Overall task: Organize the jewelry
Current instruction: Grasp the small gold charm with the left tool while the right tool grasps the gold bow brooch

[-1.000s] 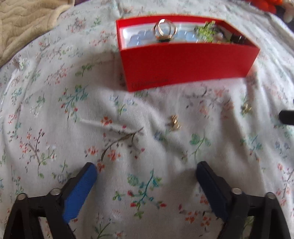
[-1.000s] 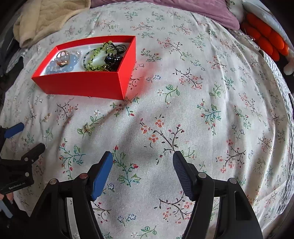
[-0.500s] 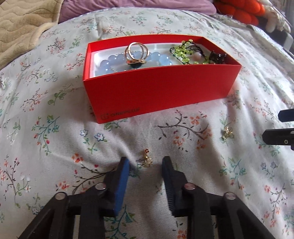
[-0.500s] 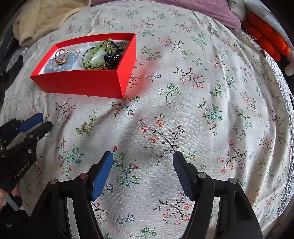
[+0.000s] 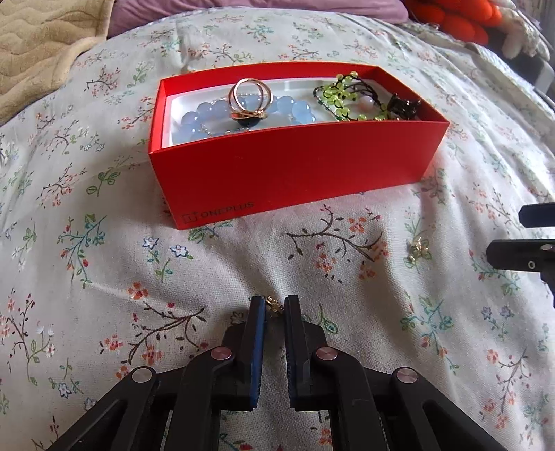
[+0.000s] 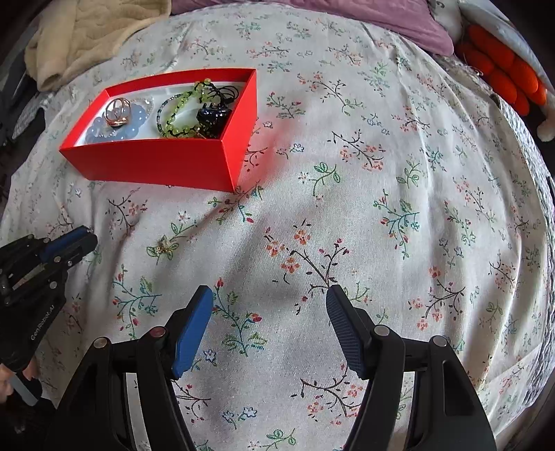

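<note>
A small gold earring sits between the tips of my left gripper. The jaws are closing and the blue pads pinch it just above the floral sheet. A second gold earring lies loose on the sheet to the right, also visible in the right wrist view. Behind them stands an open red box holding a gold ring, a blue bead bracelet, a green bead bracelet and a black piece. My right gripper hovers open over bare sheet, right of the loose earring.
A floral bedsheet covers the whole work surface. A beige blanket lies at the back left, with a purple pillow behind. An orange plush toy sits at the back right.
My left gripper went from wide open to shut around the gold earring, and its view tilted up towards the box. The right gripper has not moved.
</note>
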Action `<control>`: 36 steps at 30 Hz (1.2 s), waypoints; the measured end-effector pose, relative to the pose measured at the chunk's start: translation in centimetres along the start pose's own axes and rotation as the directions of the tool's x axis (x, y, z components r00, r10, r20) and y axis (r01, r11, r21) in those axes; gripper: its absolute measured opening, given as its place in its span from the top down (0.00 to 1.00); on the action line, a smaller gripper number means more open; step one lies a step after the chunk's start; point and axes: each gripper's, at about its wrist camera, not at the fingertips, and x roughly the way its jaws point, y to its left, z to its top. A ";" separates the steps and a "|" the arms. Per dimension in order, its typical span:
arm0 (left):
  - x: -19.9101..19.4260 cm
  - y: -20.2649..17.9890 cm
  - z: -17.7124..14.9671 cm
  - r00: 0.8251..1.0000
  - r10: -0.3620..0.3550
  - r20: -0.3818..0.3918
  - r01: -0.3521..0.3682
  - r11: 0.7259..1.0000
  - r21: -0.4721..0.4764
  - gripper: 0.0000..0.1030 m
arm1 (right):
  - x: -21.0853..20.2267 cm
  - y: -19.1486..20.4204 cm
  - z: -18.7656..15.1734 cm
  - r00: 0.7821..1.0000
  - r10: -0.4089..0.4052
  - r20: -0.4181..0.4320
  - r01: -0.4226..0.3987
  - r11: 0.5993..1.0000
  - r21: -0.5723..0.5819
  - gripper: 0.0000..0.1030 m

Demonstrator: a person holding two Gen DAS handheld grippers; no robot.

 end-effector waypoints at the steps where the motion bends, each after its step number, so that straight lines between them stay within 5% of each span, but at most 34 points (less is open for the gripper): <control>1: -0.1 0.1 0.0 1.000 0.002 -0.002 -0.002 1.000 -0.002 0.95 | 0.0 0.1 0.1 1.000 0.001 0.001 -0.001 1.000 0.000 0.31; 20: -2.1 3.6 -0.4 0.997 0.040 -0.067 -0.047 0.994 -0.100 0.95 | 2.6 6.3 2.2 0.998 0.049 -0.037 -0.051 0.997 -0.054 0.32; 27: -2.5 4.9 -0.8 0.997 0.039 -0.069 -0.047 0.992 -0.120 0.95 | 3.2 8.6 3.4 0.998 0.049 -0.041 -0.052 0.995 -0.079 0.58; 36: -2.6 5.9 -1.0 0.996 0.036 -0.078 -0.046 0.990 -0.132 0.95 | 3.9 10.3 4.2 0.997 0.052 -0.048 -0.056 0.994 -0.092 0.72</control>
